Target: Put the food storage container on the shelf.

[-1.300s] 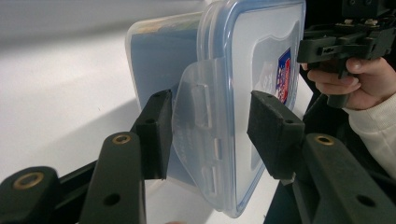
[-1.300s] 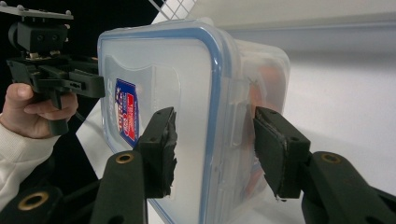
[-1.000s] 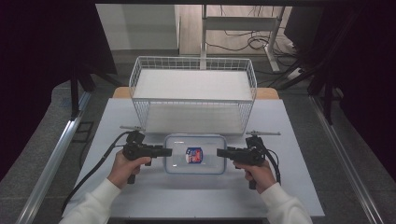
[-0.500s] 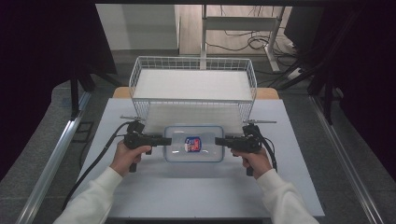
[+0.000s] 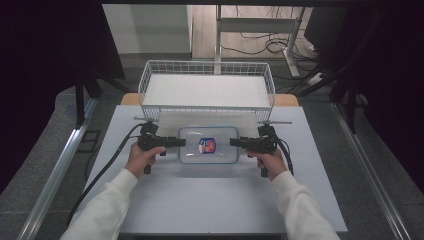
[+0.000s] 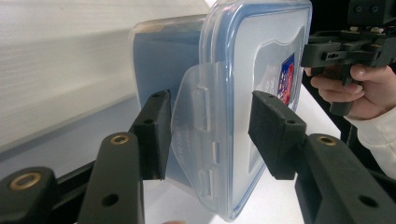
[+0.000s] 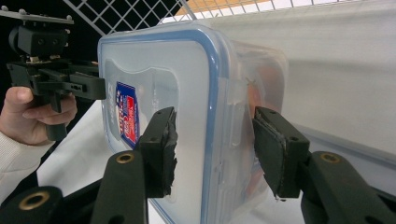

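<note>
A clear plastic container (image 5: 207, 145) with a blue-rimmed lid and a red and blue label sits between my two grippers over the white table (image 5: 210, 200). My left gripper (image 5: 182, 142) is shut on its left end, with the jaws on either side of the latch flap (image 6: 201, 121) in the left gripper view. At the right end my right gripper (image 5: 232, 142) is shut on the container, one pad on the lid and one on the body side (image 7: 266, 84). Each gripper view shows the other gripper farther off, the right one (image 6: 327, 46) and the left one (image 7: 70, 81).
A white wire basket (image 5: 207, 64) stands just beyond the container at the table's far edge, its front wall close to the container. Black cables trail from both grippers. Bare table lies in front of the person's forearms.
Both grippers and the container between them have moved away from the person, toward the wire basket.
</note>
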Tool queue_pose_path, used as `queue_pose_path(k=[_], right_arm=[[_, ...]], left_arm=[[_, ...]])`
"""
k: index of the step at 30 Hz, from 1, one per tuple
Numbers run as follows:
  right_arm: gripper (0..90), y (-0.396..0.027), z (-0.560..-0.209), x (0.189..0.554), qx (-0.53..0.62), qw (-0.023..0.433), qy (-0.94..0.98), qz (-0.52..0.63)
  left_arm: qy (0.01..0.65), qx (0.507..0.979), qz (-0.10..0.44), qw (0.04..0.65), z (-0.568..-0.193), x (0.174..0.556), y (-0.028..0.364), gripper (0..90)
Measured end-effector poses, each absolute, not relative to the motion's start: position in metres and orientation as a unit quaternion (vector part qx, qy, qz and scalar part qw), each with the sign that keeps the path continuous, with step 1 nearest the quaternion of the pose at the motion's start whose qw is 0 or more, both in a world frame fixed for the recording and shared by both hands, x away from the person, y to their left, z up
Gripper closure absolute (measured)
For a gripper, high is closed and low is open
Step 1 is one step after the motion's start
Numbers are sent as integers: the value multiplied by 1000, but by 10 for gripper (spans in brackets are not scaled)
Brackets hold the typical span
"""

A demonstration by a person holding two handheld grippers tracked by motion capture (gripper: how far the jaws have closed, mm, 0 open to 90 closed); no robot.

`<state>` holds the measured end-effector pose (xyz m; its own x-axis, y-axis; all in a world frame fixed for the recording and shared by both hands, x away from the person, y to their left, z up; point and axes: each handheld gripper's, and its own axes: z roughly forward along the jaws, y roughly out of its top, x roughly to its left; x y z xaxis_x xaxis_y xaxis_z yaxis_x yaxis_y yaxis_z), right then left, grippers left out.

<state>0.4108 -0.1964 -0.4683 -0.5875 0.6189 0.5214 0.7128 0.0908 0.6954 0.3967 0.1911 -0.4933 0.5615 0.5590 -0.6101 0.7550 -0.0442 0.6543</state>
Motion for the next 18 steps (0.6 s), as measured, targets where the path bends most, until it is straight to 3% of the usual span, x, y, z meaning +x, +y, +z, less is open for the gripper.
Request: queue_pose_path(k=[6, 18], right_arm=[[496, -196, -479, 418, -460, 54, -734, -497], [467, -192, -487, 423, -495, 42, -710, -499]], left_arm=[[459, 723, -92, 509, -500, 402, 191, 502], [491, 692, -92, 520, -507, 410, 189, 485]])
